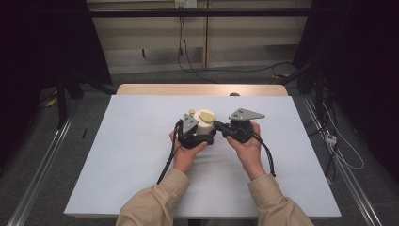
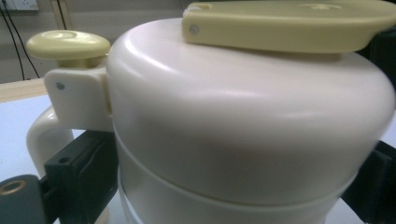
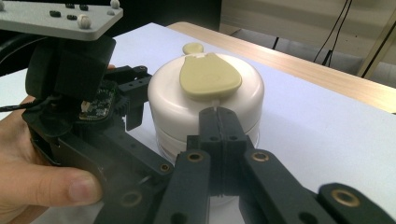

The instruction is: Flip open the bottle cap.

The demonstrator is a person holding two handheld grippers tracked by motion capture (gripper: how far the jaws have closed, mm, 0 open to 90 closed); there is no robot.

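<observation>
A cream-white jug [image 1: 205, 123] with a flat yellow lid flap [image 3: 208, 77] and a yellow button [image 2: 67, 45] above its handle stands upright mid-table. My left gripper [image 1: 202, 135] is shut on the jug's lower body [image 2: 243, 121], one black pad on each side; the left pad [image 2: 79, 172] sits just below the handle. My right gripper [image 3: 219, 122] is shut with its jaws pressed together and nothing between them. Its tips [image 1: 218, 125] rest at the jug's right side wall, just under the flap's edge.
A white sheet [image 1: 136, 150] covers the table, with a wooden edge [image 1: 202, 89] at the far side. Cables trail from both grippers toward the person. Dark stands and floor cables surround the table.
</observation>
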